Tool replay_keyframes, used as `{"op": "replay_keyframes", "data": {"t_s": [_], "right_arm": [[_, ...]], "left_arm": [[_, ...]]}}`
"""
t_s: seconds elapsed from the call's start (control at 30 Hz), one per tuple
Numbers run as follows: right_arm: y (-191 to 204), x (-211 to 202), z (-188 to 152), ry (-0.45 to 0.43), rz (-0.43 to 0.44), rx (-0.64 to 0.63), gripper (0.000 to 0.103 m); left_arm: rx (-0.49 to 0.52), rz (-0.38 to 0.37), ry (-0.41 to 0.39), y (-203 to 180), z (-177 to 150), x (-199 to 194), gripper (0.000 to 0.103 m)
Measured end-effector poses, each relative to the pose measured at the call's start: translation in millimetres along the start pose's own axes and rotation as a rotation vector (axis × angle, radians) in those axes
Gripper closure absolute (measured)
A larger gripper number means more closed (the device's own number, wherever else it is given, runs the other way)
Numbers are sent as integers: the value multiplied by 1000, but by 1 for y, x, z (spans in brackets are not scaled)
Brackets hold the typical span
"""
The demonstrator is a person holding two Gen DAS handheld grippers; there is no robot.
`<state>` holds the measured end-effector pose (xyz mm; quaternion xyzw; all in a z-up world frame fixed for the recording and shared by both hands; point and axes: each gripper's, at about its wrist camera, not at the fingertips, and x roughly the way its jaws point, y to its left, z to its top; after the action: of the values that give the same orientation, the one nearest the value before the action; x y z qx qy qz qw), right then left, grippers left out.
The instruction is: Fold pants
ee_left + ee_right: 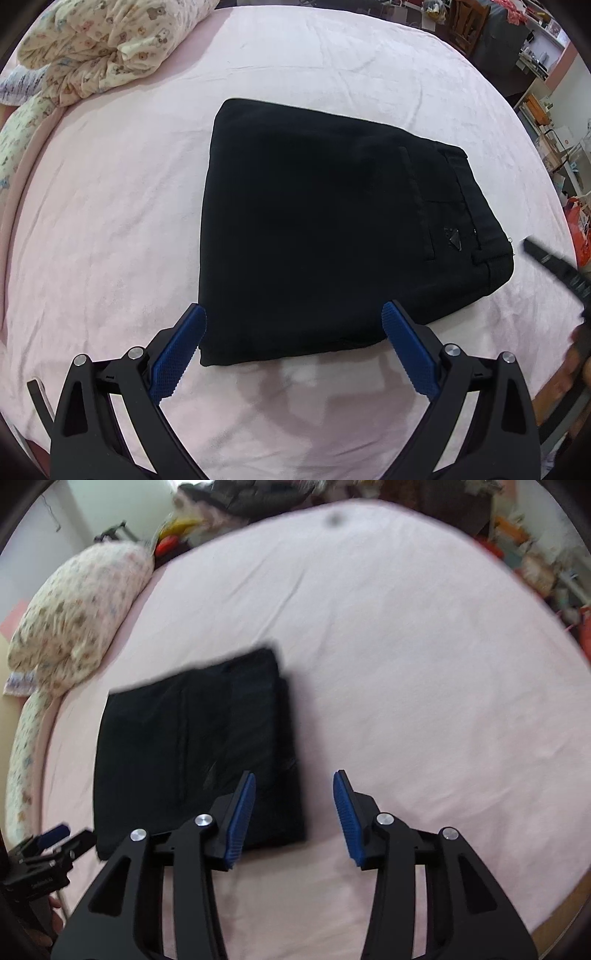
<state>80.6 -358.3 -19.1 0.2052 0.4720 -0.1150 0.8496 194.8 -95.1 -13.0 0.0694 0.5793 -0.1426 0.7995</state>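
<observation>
Black pants are lying folded square mid-bed, both grippers, left and right, hanging over them at 6 o'clock, fingers apart and empty; seemingly only a final smoothing is remaining.

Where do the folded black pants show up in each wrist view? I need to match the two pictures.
Left wrist view: the folded black pants fill the centre, waistband at the right, near edge between the open left gripper fingers.
Right wrist view: the pants lie left of centre, partly behind the right gripper's left finger; nothing is between its open jaws.
Shared landmark: the teddy-print bedding at upper left.
</observation>
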Motion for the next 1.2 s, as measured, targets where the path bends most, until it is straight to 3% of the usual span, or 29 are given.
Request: {"op": "replay_keyframes", "data": {"t_s": [0.1, 0.2, 0.37, 0.47, 0.53, 0.6, 0.67, 0.77, 0.87, 1.0, 1.2], "right_arm": [[11, -11, 17, -65, 53, -90, 62], [39, 2, 30, -51, 109, -217, 64], [77, 37, 55, -57, 153, -300, 64], [92, 66, 67, -11, 135, -329, 64], [95, 85, 66, 43, 90, -348, 64], [91, 120, 58, 170, 0, -375, 63], [89, 132, 48, 182, -14, -408, 63], [93, 131, 43, 155, -30, -464, 63], [85, 118, 50, 126, 22, -415, 64], [71, 84, 52, 51, 112, -351, 64], [76, 56, 23, 34, 148, -422, 64]], "left_arm": [[18, 15, -19, -8, 7, 1, 3], [47, 21, -43, -16, 21, 5, 1], [95, 26, -68, -31, 49, 21, 1], [118, 57, -48, -36, 62, 44, 1], [104, 76, 11, -31, 66, 67, 1], [71, 91, 112, -21, 62, 96, 1], [59, 73, 118, -15, 55, 107, 1], [69, 72, 100, -14, 53, 105, 1], [79, 93, 83, -14, 56, 94, 1], [119, 132, -52, -15, 62, 66, 1], [100, 189, -22, -8, 69, 79, 1]]}}
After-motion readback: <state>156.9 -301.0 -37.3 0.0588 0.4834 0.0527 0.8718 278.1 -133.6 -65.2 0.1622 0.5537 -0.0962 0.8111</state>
